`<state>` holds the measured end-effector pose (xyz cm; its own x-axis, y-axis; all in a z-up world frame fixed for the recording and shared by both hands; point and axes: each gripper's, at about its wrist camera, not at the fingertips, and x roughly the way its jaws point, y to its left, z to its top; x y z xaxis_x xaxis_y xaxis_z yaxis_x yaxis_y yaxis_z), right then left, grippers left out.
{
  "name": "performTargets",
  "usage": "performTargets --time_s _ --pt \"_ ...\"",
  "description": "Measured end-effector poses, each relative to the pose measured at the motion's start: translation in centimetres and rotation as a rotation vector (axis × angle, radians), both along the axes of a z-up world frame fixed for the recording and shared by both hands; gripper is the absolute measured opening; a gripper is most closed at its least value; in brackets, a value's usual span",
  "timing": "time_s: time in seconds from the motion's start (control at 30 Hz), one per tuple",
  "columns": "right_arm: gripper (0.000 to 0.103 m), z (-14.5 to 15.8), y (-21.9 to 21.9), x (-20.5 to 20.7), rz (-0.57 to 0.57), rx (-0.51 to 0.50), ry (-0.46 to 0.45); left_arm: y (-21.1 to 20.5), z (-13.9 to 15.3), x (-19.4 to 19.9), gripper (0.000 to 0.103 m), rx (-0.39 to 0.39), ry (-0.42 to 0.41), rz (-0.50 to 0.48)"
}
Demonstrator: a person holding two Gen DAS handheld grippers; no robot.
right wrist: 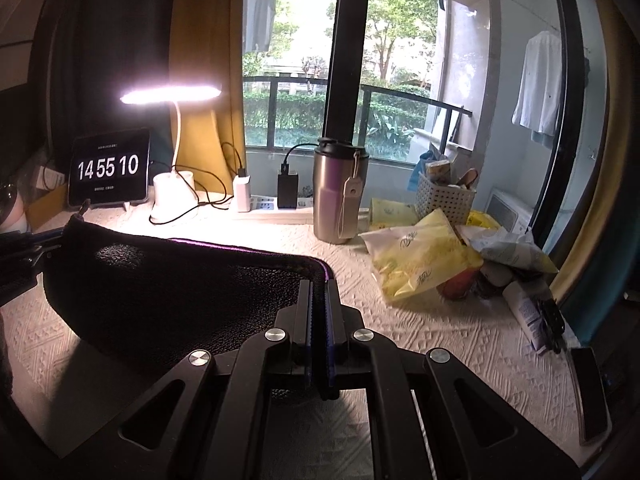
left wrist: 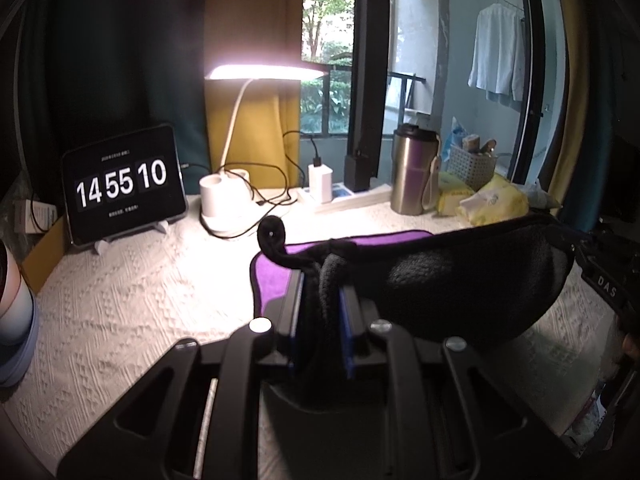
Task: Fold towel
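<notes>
The towel (left wrist: 460,284) is dark and fuzzy on one side and purple on the other. It hangs in a sagging span between both grippers, above the white textured tablecloth (left wrist: 140,300). My left gripper (left wrist: 322,276) is shut on the towel's left corner, whose hanging loop (left wrist: 272,236) curls up above the fingers. My right gripper (right wrist: 319,284) is shut on the towel (right wrist: 180,280) at its right corner. A purple strip (left wrist: 360,240) shows beyond the lifted edge; the far part is hidden. The right gripper shows at the right edge of the left wrist view (left wrist: 600,276).
At the back stand a tablet clock (left wrist: 122,184), a lit desk lamp (left wrist: 228,196), a power strip with chargers (left wrist: 340,196) and a steel tumbler (right wrist: 340,192). A white basket (right wrist: 444,200), yellow packets (right wrist: 420,256) and loose items lie at the right.
</notes>
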<state>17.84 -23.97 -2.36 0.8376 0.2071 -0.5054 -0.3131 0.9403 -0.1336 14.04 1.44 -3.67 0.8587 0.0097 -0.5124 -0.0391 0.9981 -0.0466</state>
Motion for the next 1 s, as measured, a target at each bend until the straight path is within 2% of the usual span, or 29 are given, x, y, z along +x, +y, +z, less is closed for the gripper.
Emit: performTargets --time_s 1.0 --pt "0.006 0.2 1.4 5.4 0.005 0.005 -0.003 1.3 0.1 4.9 0.017 -0.005 0.006 0.037"
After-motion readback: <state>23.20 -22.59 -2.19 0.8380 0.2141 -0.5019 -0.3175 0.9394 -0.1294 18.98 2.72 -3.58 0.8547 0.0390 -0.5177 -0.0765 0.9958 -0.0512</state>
